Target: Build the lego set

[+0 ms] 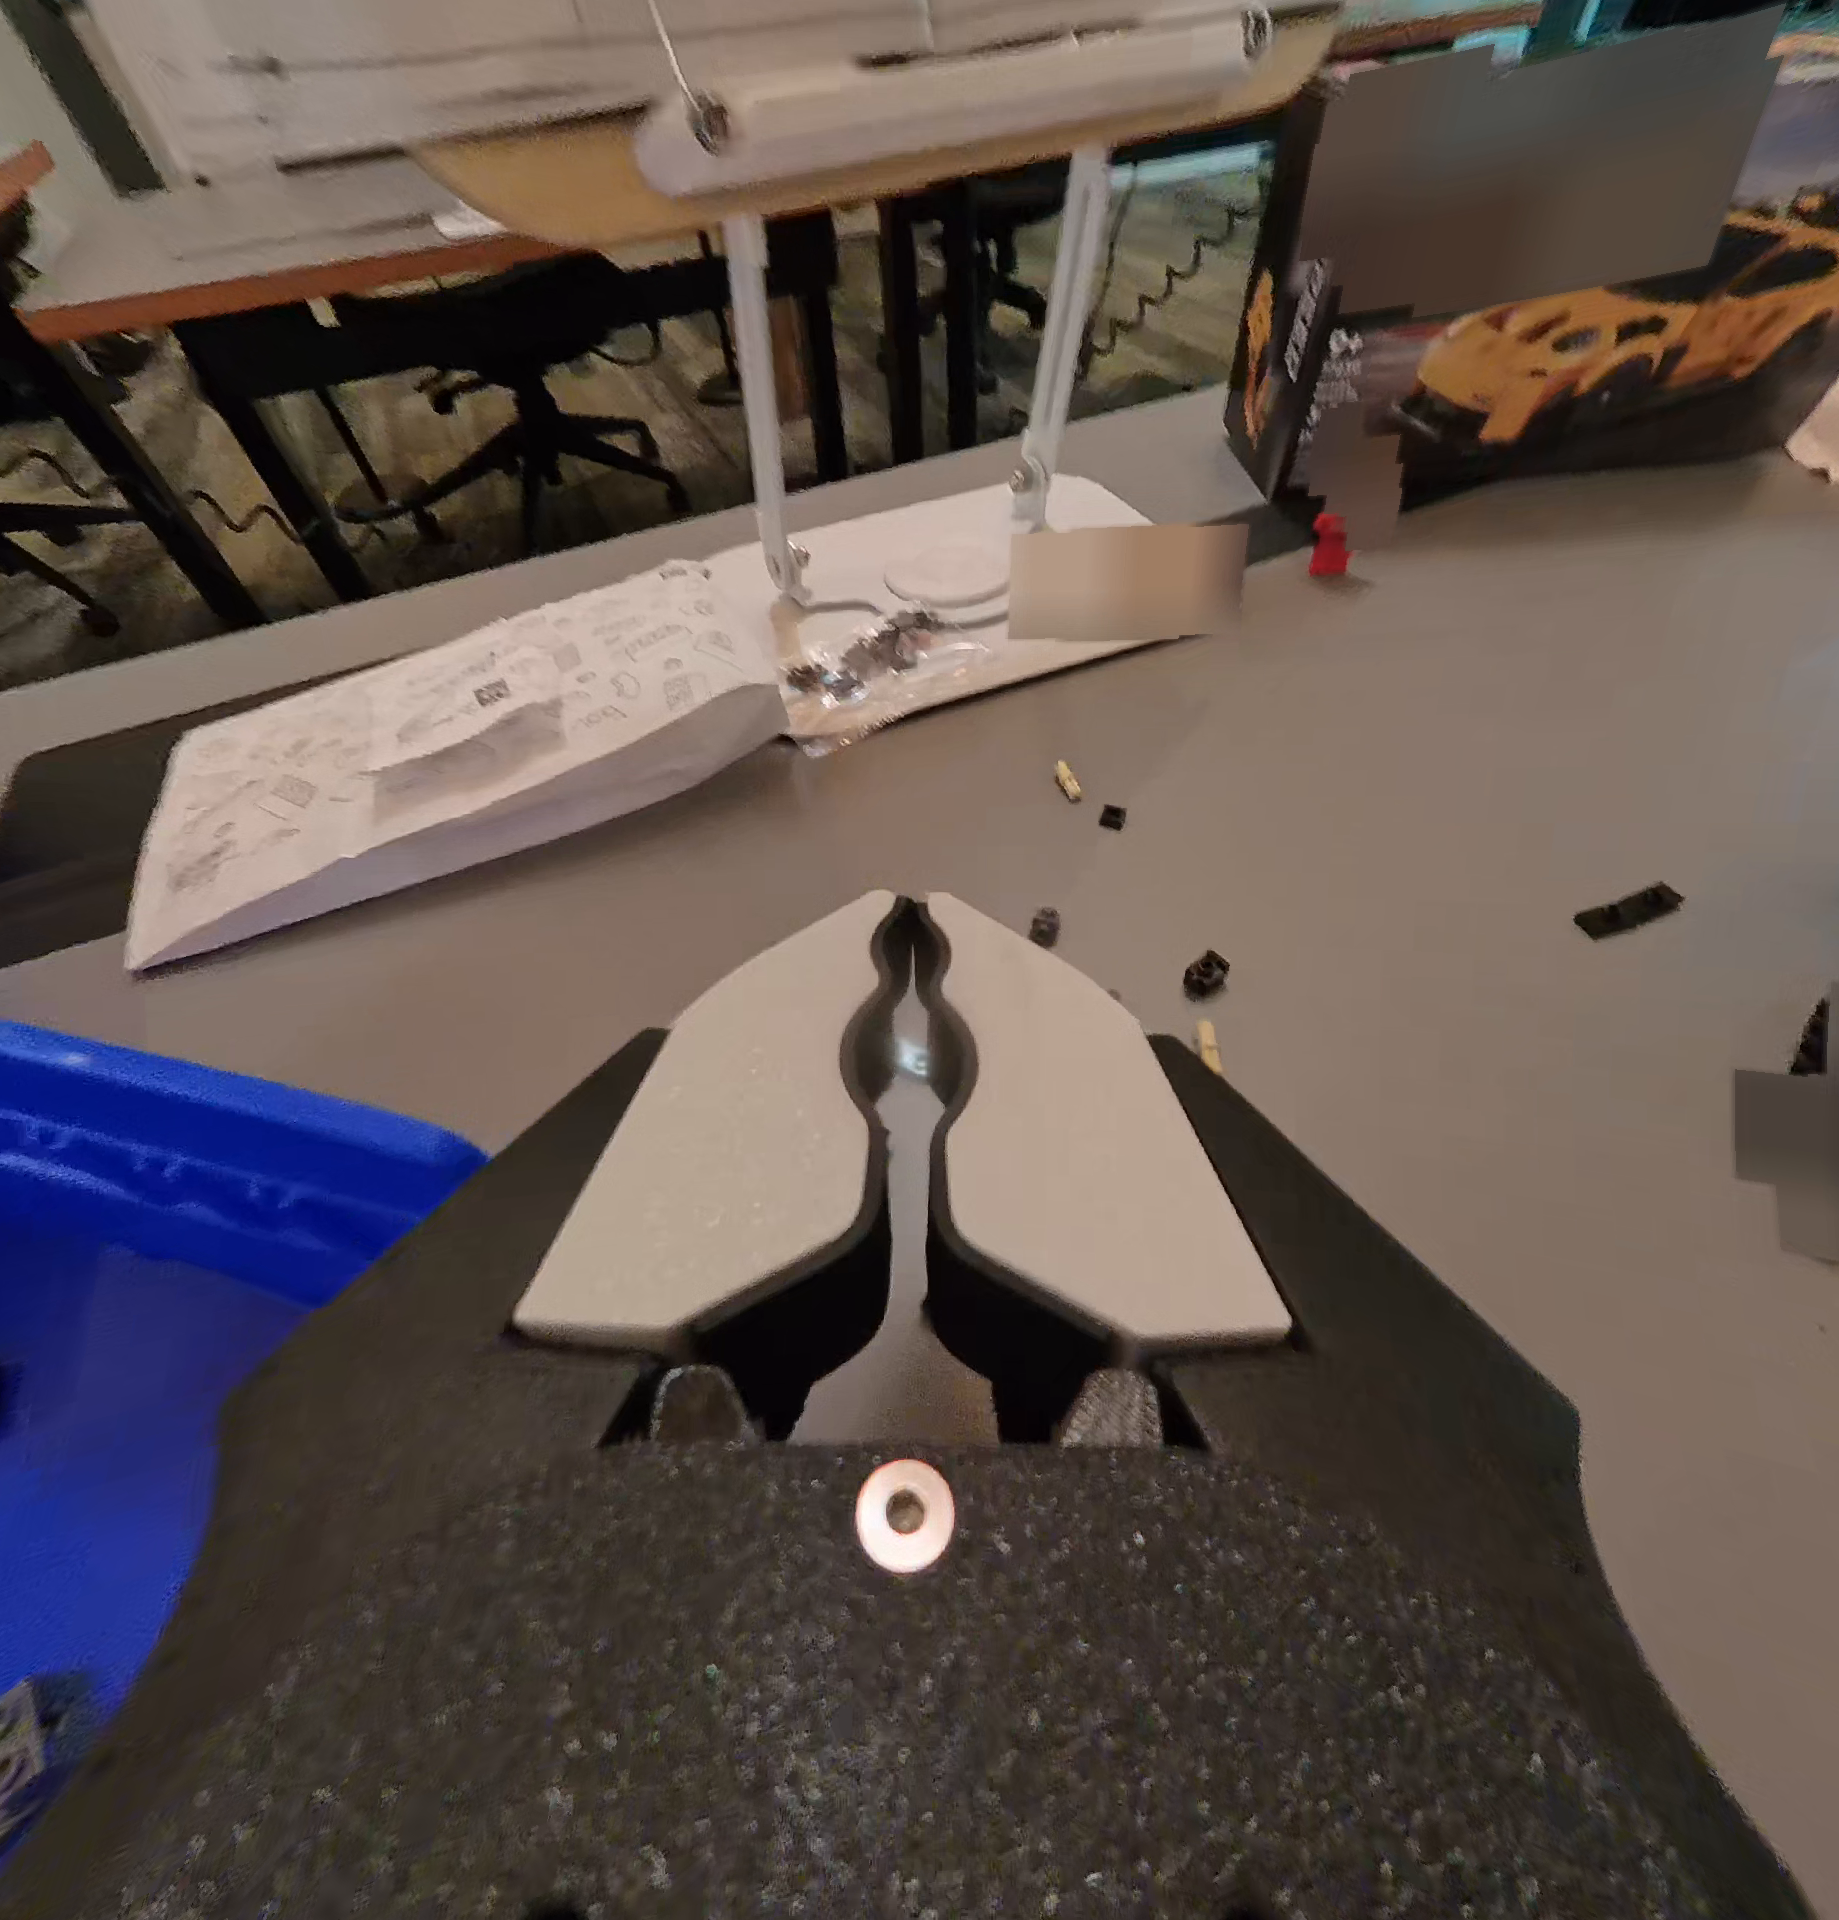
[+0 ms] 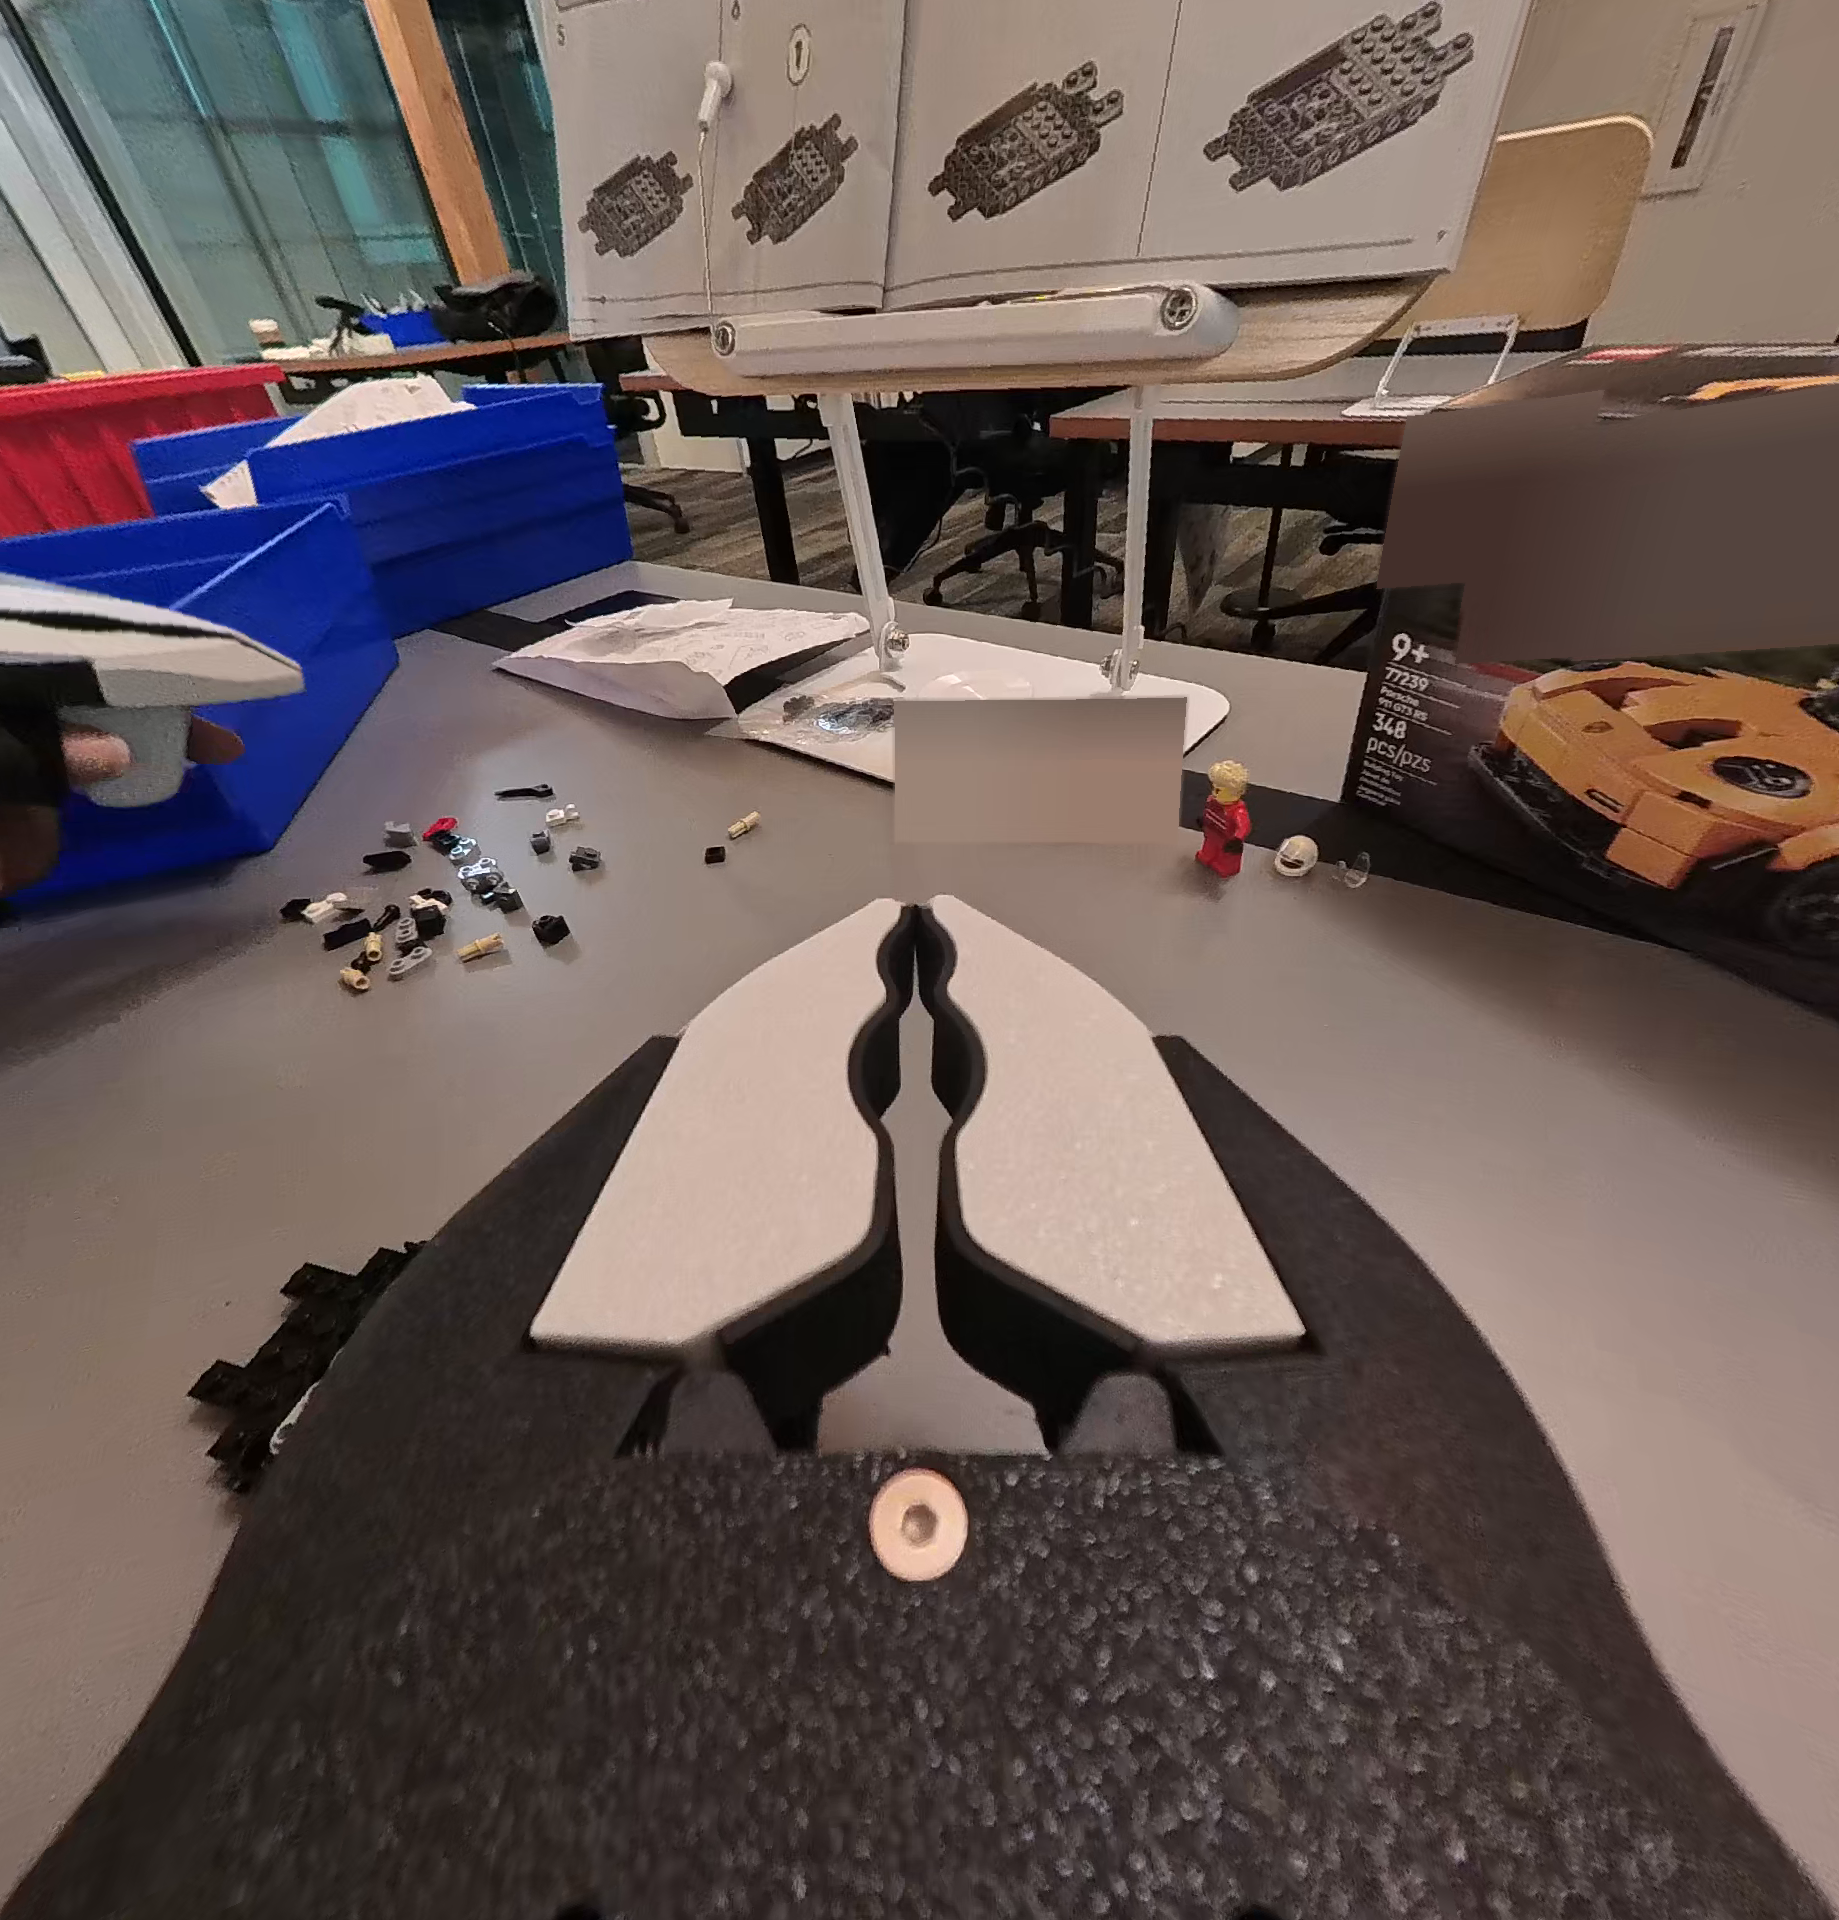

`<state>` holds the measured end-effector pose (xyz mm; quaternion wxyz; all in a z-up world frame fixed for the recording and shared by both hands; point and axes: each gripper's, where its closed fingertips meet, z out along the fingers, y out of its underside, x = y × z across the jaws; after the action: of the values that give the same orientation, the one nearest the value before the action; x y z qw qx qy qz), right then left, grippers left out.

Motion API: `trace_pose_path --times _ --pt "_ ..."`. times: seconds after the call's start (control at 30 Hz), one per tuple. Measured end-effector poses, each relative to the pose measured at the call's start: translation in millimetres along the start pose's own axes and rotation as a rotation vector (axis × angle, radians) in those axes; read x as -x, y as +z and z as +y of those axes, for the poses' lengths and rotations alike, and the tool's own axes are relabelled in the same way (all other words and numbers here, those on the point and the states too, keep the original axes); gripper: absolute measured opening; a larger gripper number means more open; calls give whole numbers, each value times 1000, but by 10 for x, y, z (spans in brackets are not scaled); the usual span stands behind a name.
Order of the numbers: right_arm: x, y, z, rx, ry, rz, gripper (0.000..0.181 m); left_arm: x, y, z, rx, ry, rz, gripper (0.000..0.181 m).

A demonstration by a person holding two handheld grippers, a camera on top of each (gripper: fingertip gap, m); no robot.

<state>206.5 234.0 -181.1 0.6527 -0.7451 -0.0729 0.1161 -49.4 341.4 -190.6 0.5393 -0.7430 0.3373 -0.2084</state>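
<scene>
On the grey bench stood three blue plastic bins (image 2: 302, 644), one red plastic bin (image 2: 84, 436), one red-suited toy minifigure (image 2: 1223, 821), one white toy helmet (image 2: 1295, 855) and one printed cardboard set box (image 2: 1621, 790).

Both are held level and pointing forward: the left gripper (image 1: 913, 914) with fingertips pressed together, the right gripper (image 2: 917, 914) likewise closed, neither holding anything.

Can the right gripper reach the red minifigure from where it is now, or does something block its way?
Probably yes. The right gripper is shut and holds nothing, and the red minifigure stands upright ahead, a little to its right. Only bare grey table lies between them. The white helmet beside it sits close, so the fingers must open carefully.
</scene>
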Motion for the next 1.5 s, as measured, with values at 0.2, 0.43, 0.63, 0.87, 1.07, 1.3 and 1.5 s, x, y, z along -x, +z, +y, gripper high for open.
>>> trace_pose_path --times 0.2,0.43,0.63,0.87,1.07,1.3,1.5 --pt "30 9 18 10 3 -17 0 -159 111 249 132 25 76 0" --pt "66 20 38 23 6 -38 0 -317 144 497 276 65 185 11" --pt "91 21 39 26 3 -50 0 -389 68 704 421 146 266 25" --pt "111 32 59 37 6 -64 0 -396 24 877 521 216 272 21" --pt "131 50 95 52 1 -73 0 -392 40 880 518 203 261 8" --pt "140 42 71 48 -10 -75 0 -465 85 804 459 215 277 7" --pt "201 51 80 57 -22 -96 0 -534 65 822 470 228 308 9"
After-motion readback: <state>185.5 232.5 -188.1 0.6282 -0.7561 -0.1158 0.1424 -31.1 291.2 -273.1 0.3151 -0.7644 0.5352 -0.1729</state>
